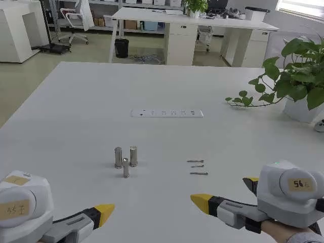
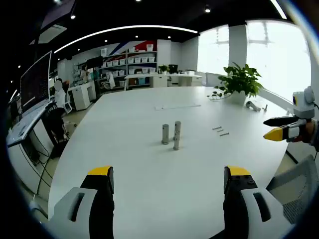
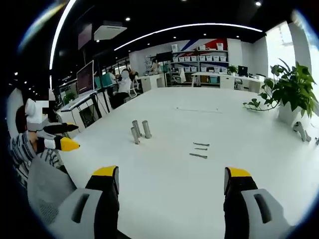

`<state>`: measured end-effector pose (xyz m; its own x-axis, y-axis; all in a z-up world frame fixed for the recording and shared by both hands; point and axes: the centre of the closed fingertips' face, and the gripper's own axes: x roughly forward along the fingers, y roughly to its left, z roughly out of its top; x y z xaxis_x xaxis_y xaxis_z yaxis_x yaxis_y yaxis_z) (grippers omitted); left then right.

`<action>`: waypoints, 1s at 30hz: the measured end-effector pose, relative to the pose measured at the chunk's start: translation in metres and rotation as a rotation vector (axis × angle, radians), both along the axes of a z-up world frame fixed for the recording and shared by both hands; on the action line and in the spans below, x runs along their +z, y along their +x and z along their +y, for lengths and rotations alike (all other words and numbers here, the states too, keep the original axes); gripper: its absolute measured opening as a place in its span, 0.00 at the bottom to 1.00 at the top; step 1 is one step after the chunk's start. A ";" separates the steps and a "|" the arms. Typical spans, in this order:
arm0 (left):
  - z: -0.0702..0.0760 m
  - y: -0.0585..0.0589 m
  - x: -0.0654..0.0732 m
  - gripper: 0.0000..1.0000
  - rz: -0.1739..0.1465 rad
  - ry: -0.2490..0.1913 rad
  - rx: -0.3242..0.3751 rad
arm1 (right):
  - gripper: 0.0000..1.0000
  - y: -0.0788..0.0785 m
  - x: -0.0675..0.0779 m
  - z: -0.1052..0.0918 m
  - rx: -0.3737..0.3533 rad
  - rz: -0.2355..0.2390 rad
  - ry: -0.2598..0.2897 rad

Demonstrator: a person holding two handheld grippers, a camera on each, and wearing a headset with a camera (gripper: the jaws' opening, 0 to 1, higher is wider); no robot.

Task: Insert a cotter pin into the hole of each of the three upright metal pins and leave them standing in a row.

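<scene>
Three short upright metal pins (image 1: pixel 126 161) stand close together in a cluster on the white table (image 1: pixel 76 116), one in front of the other two. About a hand's width to their right lie three small cotter pins (image 1: pixel 197 167), loose and flat. The left gripper (image 2: pixel 169 172) is open and empty, held low at the near left, well short of the metal pins (image 2: pixel 172 133). At the near right the right gripper (image 1: pixel 225 192) is also open and empty, just in front of the cotter pins (image 3: pixel 199 149). The metal pins (image 3: pixel 138 130) lie ahead and to its left.
A white power strip (image 1: pixel 167 113) lies flat on the table beyond the pins. A leafy plant (image 1: pixel 296 76) in a white pot stands at the right edge. Desks, chairs and shelves stand on the floor behind the table.
</scene>
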<state>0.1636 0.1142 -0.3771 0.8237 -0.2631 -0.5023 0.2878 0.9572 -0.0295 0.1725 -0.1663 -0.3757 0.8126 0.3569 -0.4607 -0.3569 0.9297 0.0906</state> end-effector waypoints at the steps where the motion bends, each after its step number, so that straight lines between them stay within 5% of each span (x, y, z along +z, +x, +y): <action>1: 0.001 0.000 0.000 0.86 0.002 0.002 0.003 | 0.82 0.000 0.000 0.000 -0.001 0.002 0.000; 30: -0.001 0.000 0.002 0.82 -0.005 0.011 -0.022 | 0.81 0.000 0.008 -0.003 -0.015 -0.008 0.034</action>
